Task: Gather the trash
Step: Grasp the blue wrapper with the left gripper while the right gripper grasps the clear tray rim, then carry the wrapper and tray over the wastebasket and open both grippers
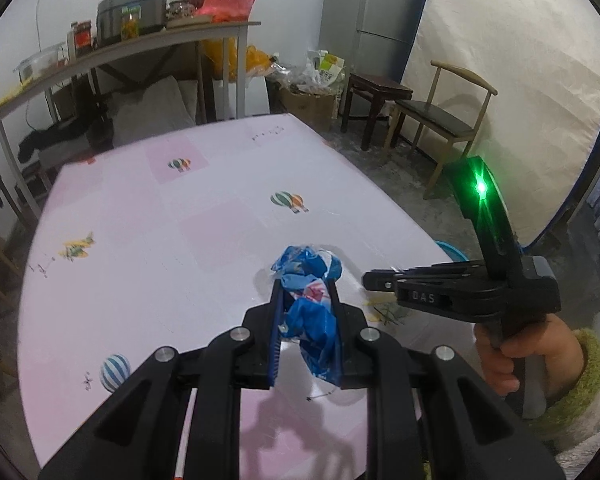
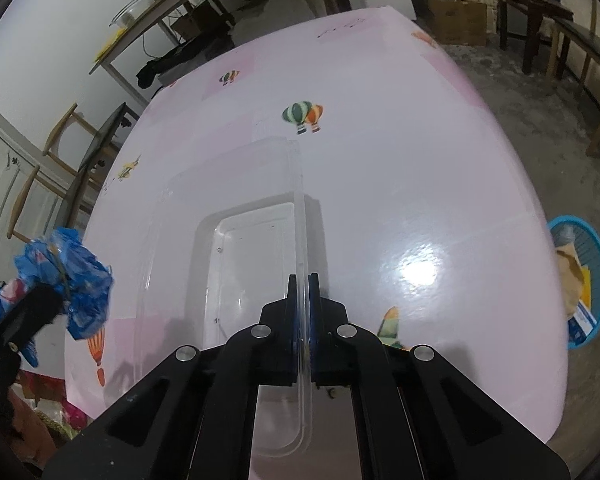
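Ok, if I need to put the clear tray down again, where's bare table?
Most of the pink table is bare: the far stretch around the balloon print, and the right side toward the blue basket. The near-left is tight, where the left hand-held gripper holds the blue wrapper.

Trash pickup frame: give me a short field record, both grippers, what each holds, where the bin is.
left hand-held gripper: shut on crumpled blue plastic wrapper, above the table
right hand-held gripper: shut on the rim of a clear plastic container, seemingly empty
table: pink cloth with balloon and plane prints
bin: blue basket on the floor off the table's right edge, paper and packaging already in it
not yet binned: wrapper, container
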{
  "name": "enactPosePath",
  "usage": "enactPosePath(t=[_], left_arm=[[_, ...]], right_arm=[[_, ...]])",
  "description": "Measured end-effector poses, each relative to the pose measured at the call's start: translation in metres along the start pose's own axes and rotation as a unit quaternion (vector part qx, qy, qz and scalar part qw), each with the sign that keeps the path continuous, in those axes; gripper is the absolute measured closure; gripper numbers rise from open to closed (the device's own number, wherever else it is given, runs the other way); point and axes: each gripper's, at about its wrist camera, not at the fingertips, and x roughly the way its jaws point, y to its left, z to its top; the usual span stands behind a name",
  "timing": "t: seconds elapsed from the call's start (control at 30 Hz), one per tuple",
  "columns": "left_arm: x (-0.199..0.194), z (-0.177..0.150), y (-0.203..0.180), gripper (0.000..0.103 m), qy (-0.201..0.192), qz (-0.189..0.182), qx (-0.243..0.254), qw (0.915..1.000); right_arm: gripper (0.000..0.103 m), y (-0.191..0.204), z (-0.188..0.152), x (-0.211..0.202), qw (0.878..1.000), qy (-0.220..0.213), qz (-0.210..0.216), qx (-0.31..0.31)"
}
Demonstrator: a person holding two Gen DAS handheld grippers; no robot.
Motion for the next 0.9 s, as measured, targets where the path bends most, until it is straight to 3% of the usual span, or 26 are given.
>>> enactPosePath(t=[0.3,0.9], left_arm=[[-0.004,0.004,0.007,0.085,-0.016,0.04,0.015,0.999],[0.006,0.008,0.003,0.085,-0.011,0.046,0.026,0.9985]], right_arm=[[0.1,-0.031,0.001,-0.014,0.999,-0.012,-0.003,0.04],[0.1,-0.069,-0.002,-0.056,0.994,-0.056,0.014,0.094]])
